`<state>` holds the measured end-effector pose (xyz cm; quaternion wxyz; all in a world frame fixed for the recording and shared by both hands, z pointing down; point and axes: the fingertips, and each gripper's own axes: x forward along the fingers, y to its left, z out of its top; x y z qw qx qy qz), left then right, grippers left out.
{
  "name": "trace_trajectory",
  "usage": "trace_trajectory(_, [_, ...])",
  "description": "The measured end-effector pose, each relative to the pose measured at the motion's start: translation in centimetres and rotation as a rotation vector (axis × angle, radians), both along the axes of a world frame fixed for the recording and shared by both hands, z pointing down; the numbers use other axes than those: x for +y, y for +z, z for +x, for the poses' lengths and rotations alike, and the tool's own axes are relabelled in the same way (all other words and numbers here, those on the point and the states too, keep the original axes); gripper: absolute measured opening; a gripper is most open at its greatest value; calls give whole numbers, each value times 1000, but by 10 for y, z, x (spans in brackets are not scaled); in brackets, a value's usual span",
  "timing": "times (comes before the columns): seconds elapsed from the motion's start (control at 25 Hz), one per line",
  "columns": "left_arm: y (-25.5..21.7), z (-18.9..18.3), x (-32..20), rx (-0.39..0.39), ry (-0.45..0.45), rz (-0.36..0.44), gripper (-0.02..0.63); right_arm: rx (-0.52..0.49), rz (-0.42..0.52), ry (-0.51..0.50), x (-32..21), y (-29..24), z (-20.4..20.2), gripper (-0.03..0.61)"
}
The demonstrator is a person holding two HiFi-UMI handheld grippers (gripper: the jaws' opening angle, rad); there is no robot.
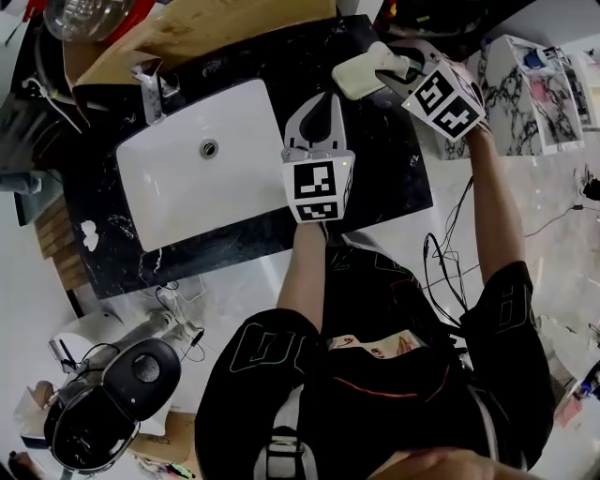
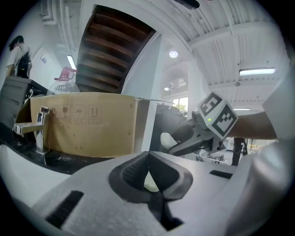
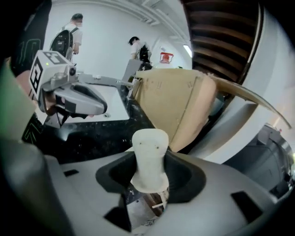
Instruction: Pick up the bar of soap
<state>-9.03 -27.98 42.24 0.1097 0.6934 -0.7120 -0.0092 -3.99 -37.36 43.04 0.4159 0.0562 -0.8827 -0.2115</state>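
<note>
The cream bar of soap point(image 1: 359, 74) is clamped in my right gripper point(image 1: 382, 66), lifted above the far right corner of the black counter point(image 1: 380, 164). In the right gripper view the soap point(image 3: 150, 156) stands upright between the jaws of that gripper point(image 3: 149, 171), its rounded top poking out past them. My left gripper point(image 1: 323, 97) hovers over the counter just right of the white sink point(image 1: 187, 178), shut with nothing in it. From the left gripper view, its jaws point(image 2: 148, 160) meet at the tips, and the right gripper holding the soap point(image 2: 167, 139) shows beyond.
A chrome faucet point(image 1: 150, 89) stands at the sink's far left. A cardboard box point(image 1: 216, 28) lies along the counter's back edge. Marble-patterned boxes point(image 1: 511, 84) sit to the right. Cables point(image 1: 450, 253) trail on the white floor. Two people point(image 3: 73, 32) stand in the background.
</note>
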Motion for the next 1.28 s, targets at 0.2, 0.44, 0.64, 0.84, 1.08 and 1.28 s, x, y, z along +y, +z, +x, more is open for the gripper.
trace_trajectory(0.2, [-14, 17, -1, -41, 17, 24, 8, -223, -26, 111, 4, -40, 26, 198])
trace_trajectory(0.44, [-31, 22, 3, -83, 31, 31, 8, -445, -77, 205, 18, -68, 48, 198])
trace_trajectory(0.64, [-41, 25, 11, -120, 31, 33, 8, -595, -107, 314, 24, -81, 77, 198])
trace_trajectory(0.84, [-47, 31, 12, -128, 41, 41, 8, -748, -129, 383, 36, -93, 104, 198])
trace_trajectory(1.08, [-65, 38, 6, -144, 46, 73, 8, -824, -118, 464, 44, -92, 133, 198])
trace_trajectory(1.28, [-78, 40, 7, -165, 47, 100, 8, -950, -168, 603, 43, -89, 155, 199])
